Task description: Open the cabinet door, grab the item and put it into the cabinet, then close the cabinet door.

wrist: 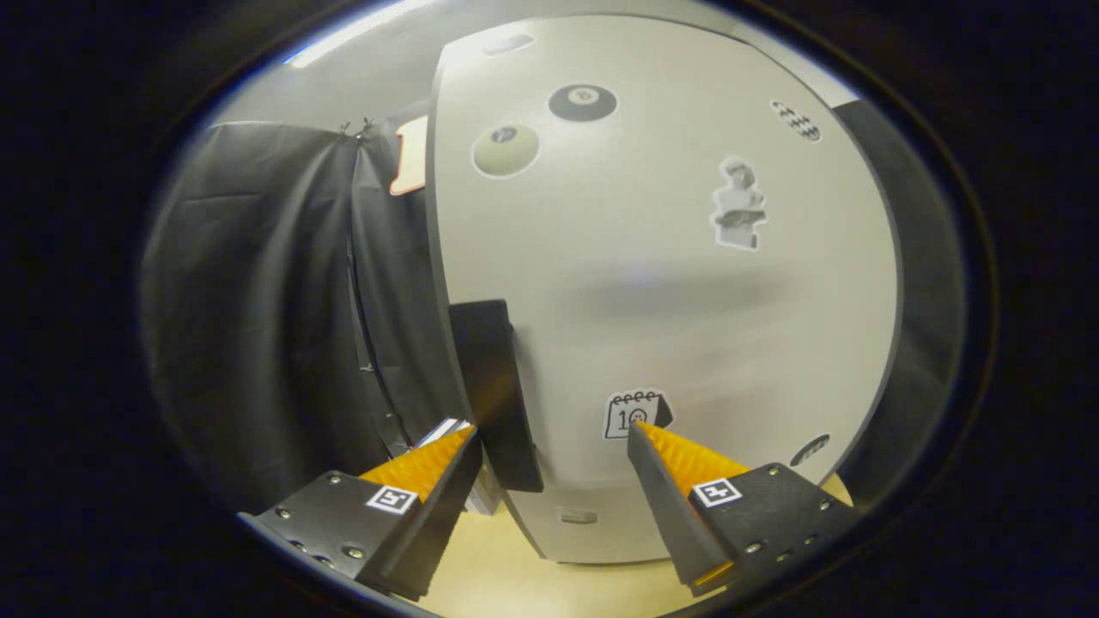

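While the gripper (549,442) faces the cabinet door (687,300), fingers spread and holding nothing, the dark upright handle (496,390) at the door's left edge sits between them, nearer the left finger, long axis vertical. Door appears shut. Item to store: cannot tell.

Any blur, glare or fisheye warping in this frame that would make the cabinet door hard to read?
Gripper view: fisheye bows the cabinet door edges; its stickers look soft, and a faint shadow band crosses the middle. No harsh glare; a ceiling light streaks above. The gripper has its jaws open, sharp, flanking the black handle.
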`<state>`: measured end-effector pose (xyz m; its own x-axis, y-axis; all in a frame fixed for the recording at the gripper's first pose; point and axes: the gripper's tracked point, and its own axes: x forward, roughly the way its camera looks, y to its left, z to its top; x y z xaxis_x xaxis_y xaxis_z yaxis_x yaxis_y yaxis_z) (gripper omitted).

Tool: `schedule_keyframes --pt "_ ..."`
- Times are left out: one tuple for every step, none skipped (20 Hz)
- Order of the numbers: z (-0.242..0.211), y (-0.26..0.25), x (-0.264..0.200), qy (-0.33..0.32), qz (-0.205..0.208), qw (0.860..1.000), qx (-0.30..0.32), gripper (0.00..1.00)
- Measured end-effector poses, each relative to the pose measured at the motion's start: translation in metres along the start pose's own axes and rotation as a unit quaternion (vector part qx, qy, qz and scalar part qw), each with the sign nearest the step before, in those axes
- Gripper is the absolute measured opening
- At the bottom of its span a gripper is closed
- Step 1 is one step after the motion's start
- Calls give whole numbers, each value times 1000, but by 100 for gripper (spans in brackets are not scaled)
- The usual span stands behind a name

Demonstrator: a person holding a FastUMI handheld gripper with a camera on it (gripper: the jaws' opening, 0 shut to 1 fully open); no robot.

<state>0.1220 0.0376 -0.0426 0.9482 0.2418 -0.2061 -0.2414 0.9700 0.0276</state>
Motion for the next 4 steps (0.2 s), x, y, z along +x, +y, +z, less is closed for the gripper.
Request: schedule_keyframes --pt "7 -3 -6 -12 -4 1000 1 100" --pt "15 -6 -19 -26 -10 1000 4 100" --pt "22 -13 -31 -38 -15 999 8 100" --pt "30 -23 -46 -49 -25 998 11 100"
